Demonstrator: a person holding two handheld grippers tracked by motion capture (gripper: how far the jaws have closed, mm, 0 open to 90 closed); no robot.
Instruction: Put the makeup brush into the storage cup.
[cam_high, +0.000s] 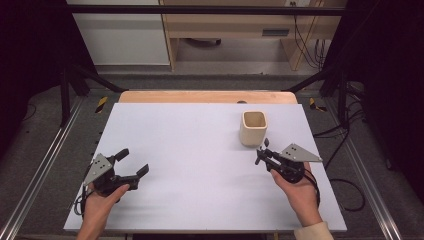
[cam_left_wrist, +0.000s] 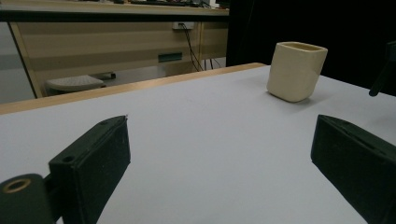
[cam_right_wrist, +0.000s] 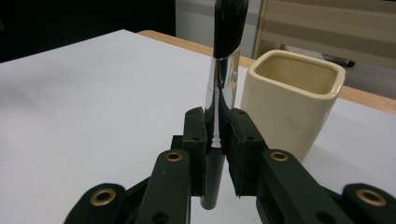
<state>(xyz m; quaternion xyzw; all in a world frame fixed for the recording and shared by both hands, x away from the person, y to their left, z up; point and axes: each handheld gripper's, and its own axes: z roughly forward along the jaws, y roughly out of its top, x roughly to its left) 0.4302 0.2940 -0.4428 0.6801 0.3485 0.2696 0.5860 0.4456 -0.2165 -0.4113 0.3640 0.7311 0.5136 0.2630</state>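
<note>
Right gripper (cam_right_wrist: 215, 135) clamps an upright brush (cam_right_wrist: 224, 70) beside the cup (cam_high: 254, 128); left gripper (cam_high: 132, 162) gapes over bare table (cam_high: 190, 165).

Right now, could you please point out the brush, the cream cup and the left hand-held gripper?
brush (cam_right_wrist: 223, 79), right gripper view, on its shiny metal ferrule.
cream cup (cam_high: 254, 131), high view, on its front wall.
left hand-held gripper (cam_high: 131, 162), high view, midway between its open jaws.

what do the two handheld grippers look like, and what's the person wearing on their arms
Both the left gripper and right gripper are black, with flat rectangular jaw pads, brass-coloured pivot rings and a grey three-cornered plate on top. Black cables trail from each. A cream sleeve cuff shows on the right arm.
</note>
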